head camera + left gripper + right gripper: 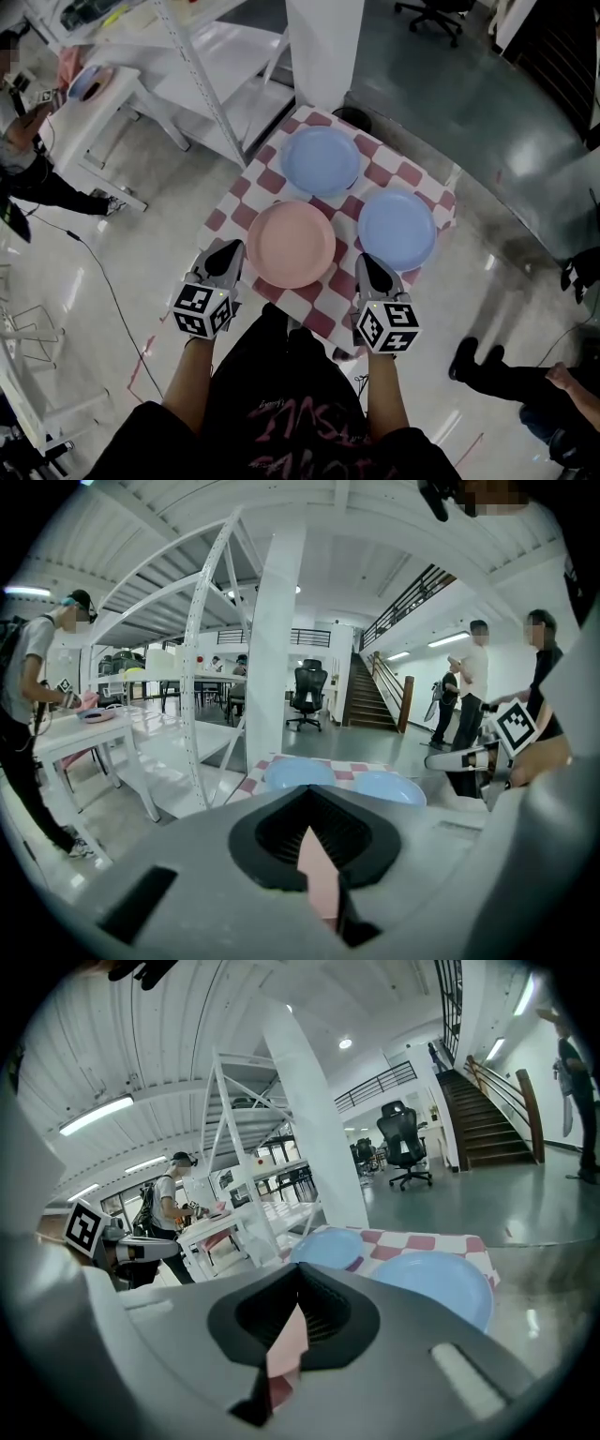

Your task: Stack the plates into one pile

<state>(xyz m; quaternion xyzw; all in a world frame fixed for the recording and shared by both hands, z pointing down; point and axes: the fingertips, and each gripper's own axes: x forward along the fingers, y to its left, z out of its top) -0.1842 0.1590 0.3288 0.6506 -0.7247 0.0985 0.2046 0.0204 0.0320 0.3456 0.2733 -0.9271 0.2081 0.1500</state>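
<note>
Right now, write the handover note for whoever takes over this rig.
Left gripper: jaws shut, empty, just left of the pink plate.
Right gripper: jaws shut, empty, at the table's near side between the pink plate and the right blue plate.
Plates: three, each lying single on the checked cloth; the pink plate is nearest and the far blue plate is behind it.
Done: nothing stacked yet.
Left: bring all three plates into one pile.

Ahead of the fingers (223, 261), the pink plate (291, 244), near blue plate (397, 230) and far blue plate (321, 159) look smooth and matt on checked cloth (382, 171).
</note>
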